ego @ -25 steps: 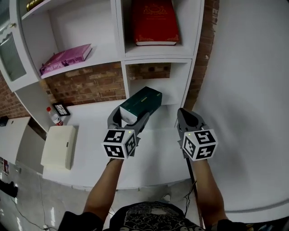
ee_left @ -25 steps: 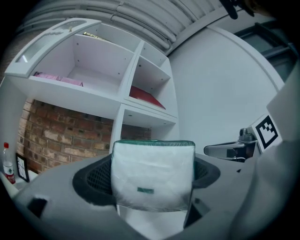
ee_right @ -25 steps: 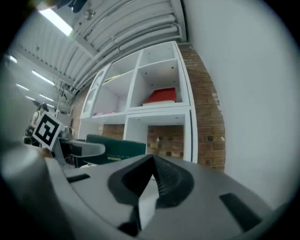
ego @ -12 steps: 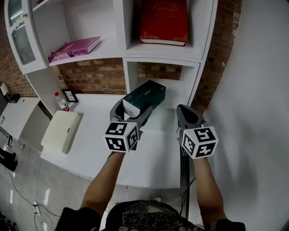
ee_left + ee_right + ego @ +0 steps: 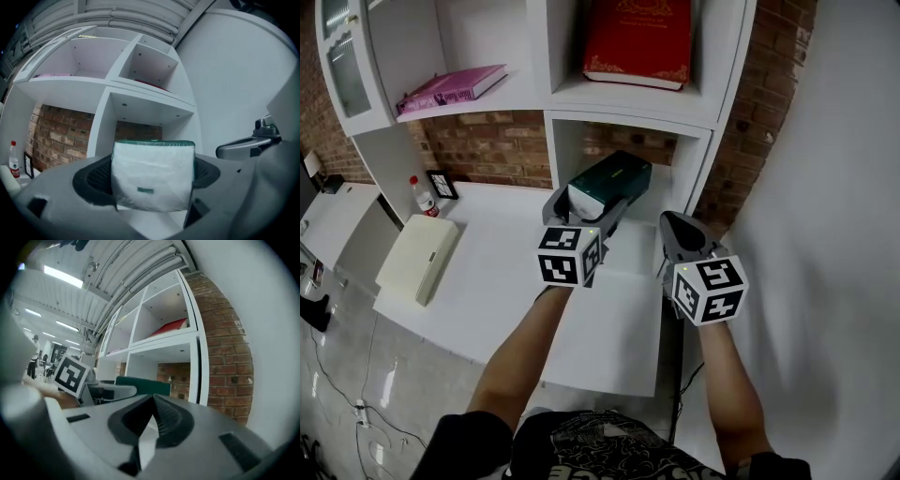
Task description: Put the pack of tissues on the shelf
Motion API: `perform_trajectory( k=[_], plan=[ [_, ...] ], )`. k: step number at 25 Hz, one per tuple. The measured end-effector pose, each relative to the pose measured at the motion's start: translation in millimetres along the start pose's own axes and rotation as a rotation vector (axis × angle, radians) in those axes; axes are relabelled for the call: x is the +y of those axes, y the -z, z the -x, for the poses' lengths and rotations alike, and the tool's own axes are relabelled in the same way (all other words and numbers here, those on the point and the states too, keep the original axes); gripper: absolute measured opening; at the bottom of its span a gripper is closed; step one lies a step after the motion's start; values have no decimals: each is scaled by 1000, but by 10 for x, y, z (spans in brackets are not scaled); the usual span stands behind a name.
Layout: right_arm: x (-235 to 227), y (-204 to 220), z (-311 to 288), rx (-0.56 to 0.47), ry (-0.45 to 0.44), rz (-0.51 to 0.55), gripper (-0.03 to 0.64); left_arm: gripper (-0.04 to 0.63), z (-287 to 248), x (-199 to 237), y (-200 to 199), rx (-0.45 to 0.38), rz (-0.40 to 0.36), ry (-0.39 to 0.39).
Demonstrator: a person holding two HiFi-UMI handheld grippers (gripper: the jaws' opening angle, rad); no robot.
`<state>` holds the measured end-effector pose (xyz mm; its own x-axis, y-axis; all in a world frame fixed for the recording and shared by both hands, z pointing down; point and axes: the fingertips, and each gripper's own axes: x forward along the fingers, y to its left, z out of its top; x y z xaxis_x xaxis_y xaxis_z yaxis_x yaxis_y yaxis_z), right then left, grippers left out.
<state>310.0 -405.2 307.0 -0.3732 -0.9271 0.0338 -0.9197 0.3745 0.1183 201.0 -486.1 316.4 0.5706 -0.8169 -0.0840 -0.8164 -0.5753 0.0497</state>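
The pack of tissues [image 5: 609, 186], dark green with a white end, is clamped in my left gripper [image 5: 586, 208], which is shut on it. It hangs at the mouth of the lower open compartment of the white shelf [image 5: 628, 122], above the white counter. In the left gripper view the pack's white end [image 5: 152, 176] fills the space between the jaws, with the compartment behind it. My right gripper [image 5: 680, 234] is shut and empty, to the right of the pack; in the right gripper view the gripper [image 5: 152, 404] has its jaws touching, with the green pack [image 5: 143, 385] to its left.
A red book [image 5: 637, 42] lies in the compartment above and a pink book [image 5: 450, 86] on the left shelf. A cream box [image 5: 417, 258], a small bottle [image 5: 419, 199] and a small picture frame [image 5: 443, 184] are on the counter at left. A brick wall [image 5: 769, 103] borders the shelf's right side.
My left gripper has carried the pack forward and up toward the lower compartment. The right gripper has moved along beside it, still shut. The view has shifted a little to the left.
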Motion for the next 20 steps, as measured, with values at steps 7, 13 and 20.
perform_trajectory(
  k=[7, 13, 20],
  plan=[
    [-66, 111, -132, 13, -48, 10, 5, 459, -369, 30, 209, 18, -7, -40],
    [-103, 174, -275, 19, -82, 8, 5, 459, -632, 97, 330, 19, -25, -67],
    [-99, 257, -410, 32, -113, -5, 5, 462, -746, 151, 481, 44, -53, -84]
  ],
)
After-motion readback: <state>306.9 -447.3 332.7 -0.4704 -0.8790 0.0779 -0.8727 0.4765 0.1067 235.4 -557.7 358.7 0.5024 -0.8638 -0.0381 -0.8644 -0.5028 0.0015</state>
